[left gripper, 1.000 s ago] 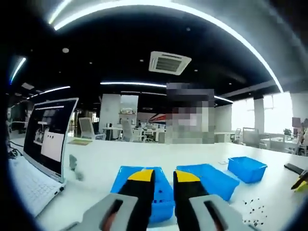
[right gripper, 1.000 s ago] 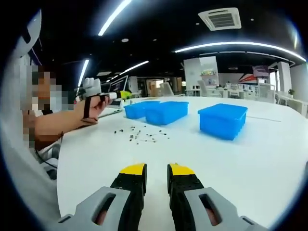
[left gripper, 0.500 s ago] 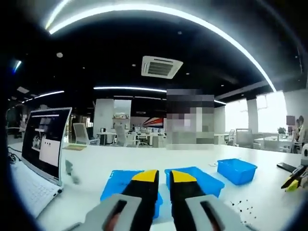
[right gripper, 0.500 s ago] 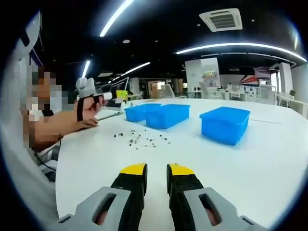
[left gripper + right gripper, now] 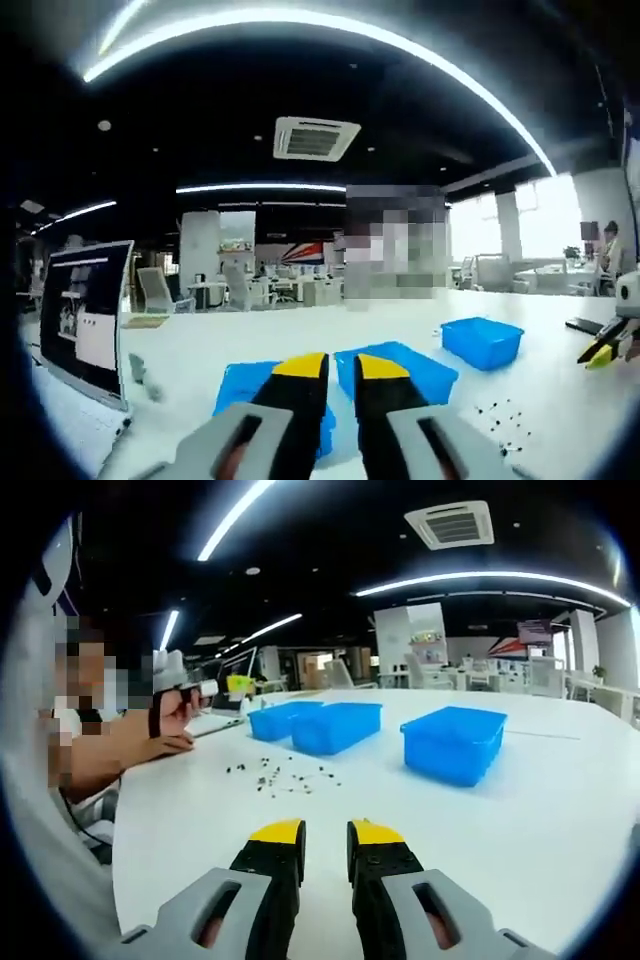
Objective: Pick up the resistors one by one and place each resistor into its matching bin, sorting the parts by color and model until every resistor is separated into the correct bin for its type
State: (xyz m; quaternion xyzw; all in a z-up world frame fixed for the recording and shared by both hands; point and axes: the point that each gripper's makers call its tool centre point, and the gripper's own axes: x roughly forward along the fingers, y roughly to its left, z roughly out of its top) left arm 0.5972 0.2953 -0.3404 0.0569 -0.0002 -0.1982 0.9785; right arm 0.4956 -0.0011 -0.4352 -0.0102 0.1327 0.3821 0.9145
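right hand-held gripper (image 5: 325,832) level, jaws near-closed, empty

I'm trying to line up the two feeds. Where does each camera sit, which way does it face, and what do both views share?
Left gripper view: rides the left tongs, held above the table, looking across the blue bins into the office; a laptop stands to its left.
Right gripper view: rides the right tongs, low over the table, facing the resistors and bins; the person's hand holding the left tongs shows at left.
Shared: table, three bins, resistors.
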